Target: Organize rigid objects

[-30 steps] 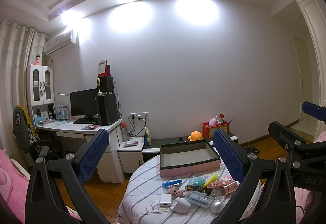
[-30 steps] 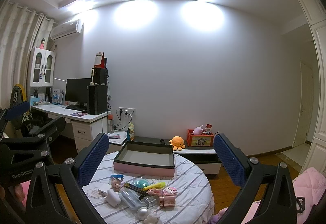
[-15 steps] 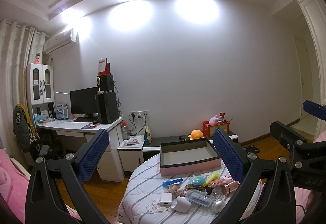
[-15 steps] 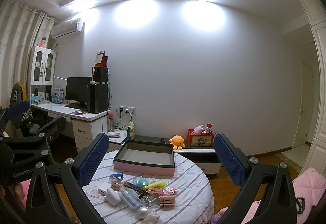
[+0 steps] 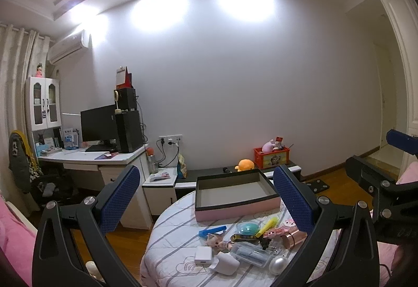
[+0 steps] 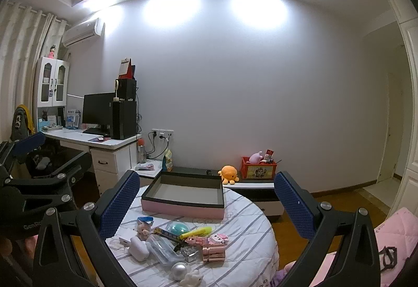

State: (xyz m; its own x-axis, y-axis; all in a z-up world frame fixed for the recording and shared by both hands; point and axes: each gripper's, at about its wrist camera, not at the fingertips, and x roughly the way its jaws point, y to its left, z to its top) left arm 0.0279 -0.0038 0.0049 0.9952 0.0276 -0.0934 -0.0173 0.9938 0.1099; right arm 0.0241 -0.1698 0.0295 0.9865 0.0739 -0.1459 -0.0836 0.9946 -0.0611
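- Both grippers are up and well back from the table (image 5: pixel 167 240), so I get the whole pile in frame before I commit to anything. Feels like the scouting stage; nothing's picked yet.
- Left gripper (image 5: pixel 206 198): fingers spread wide, nothing between them. Right gripper (image 6: pixel 206 198): same deal, wide apart and empty. Makes sense, since I'd want max opening for whatever odd shape I go for first.
- The box (image 5: pixel 236 194) sits at the far side of the table, centre of the left view, open top facing up and empty inside. In the right view, the box (image 6: pixel 184 196) lands centre-left. Pretty clearly that's the drop spot, which is why it's parked behind the clutter with a clear approach from above.
- The clutter is bunched in the lower middle of both views, near side of the table: blue clip (image 5: pixel 212 230), teal ball (image 5: pixel 248 227), yellow marker (image 5: pixel 267 226), white charger (image 5: pixel 203 259), clear case (image 5: pixel 252 255), silver ball (image 5: pixel 277 264), pink toy (image 6: pixel 218 237).
- Stuff is touching and overlapping in the middle, so I'd guess the loose edge pieces (charger, clip) are the easy first grabs.
- Round ones could roll off the cloth if nudged.
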